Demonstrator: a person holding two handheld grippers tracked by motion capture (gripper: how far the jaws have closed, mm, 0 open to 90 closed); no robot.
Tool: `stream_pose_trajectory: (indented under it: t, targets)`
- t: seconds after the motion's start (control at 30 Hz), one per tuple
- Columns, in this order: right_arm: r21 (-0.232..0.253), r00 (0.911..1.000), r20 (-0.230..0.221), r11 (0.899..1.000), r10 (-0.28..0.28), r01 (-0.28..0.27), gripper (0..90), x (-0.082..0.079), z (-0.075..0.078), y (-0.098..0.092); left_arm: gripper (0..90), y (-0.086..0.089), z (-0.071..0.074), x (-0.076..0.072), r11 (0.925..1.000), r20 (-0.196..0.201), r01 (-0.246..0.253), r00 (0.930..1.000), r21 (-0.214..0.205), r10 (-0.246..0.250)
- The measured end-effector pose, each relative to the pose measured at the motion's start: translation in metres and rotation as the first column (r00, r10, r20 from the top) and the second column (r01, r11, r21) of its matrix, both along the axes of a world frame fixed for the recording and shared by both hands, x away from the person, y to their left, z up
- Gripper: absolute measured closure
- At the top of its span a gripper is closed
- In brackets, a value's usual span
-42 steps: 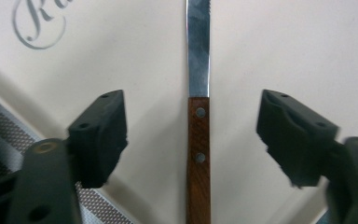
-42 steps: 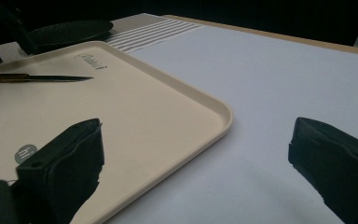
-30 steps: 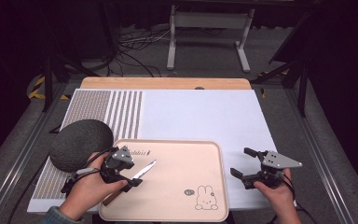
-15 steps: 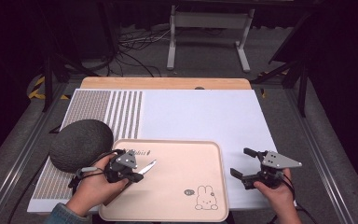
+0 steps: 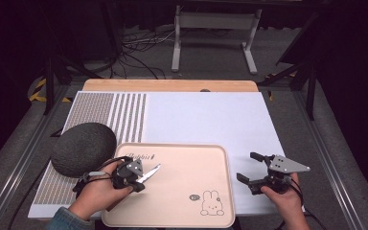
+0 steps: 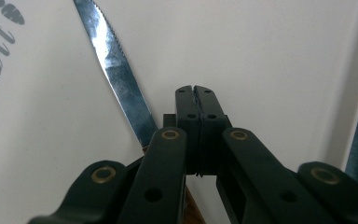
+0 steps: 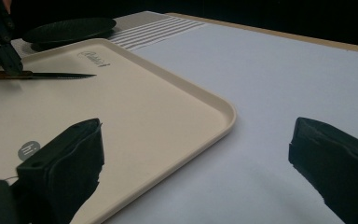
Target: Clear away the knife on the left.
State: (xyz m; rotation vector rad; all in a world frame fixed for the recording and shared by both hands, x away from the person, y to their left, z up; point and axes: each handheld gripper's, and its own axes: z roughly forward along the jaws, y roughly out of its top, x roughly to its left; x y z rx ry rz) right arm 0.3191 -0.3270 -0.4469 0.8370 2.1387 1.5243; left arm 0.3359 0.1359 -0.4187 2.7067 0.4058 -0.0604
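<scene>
left hand-held gripper [image 5: 133, 173] clamped on knife [image 5: 149, 174] handle, over tray [image 5: 220, 158]

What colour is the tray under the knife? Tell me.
Pale peach-beige tray, with a small rabbit drawing near one corner; the high view shows it best.

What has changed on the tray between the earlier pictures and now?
The left hand-held gripper has just closed its jaws over the knife handle; whether the pads pinch it I cannot tell. The knife has turned slightly. The right hand-held gripper, open, the tray and the melon stayed as they were.
</scene>
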Motion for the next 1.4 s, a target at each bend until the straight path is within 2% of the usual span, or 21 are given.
stream_pose_trajectory:
  t: [0.13, 0.3, 0.73, 1.0, 1.4]
  targets:
    - [-0.001, 1.0, -0.001, 1.0, 0.001, -0.001, 3.9, 0.0, 0.0, 0.0, 90.0, -0.002, -0.003, -0.001, 0.9994, -0.007, 0.009, 0.9999, 0.035, -0.009]
    - [-0.002, 1.0, -0.001, 1.0, 0.003, -0.003, 3.9, 0.0, 0.0, 0.0, 90.0, -0.002, -0.004, 0.0, 0.9989, -0.005, 0.005, 1.0, 0.046, -0.004]
    - [-0.006, 1.0, -0.002, 1.0, 0.004, -0.004, 3.9, 0.0, 0.0, -0.001, 90.0, 0.0, -0.01, 0.006, 0.9991, 0.001, -0.01, 1.0, 0.042, 0.01]
    - [-0.007, 1.0, -0.003, 1.0, 0.005, -0.005, 4.0, 0.0, -0.001, -0.001, 90.0, 0.004, -0.011, 0.007, 0.9987, 0.003, -0.035, 0.9994, 0.038, 0.035]
    - [-0.01, 1.0, -0.004, 1.0, 0.007, -0.007, 3.9, 0.0, -0.001, 0.0, 90.0, 0.014, -0.011, 0.013, 0.9945, 0.005, -0.103, 0.9947, 0.022, 0.103]
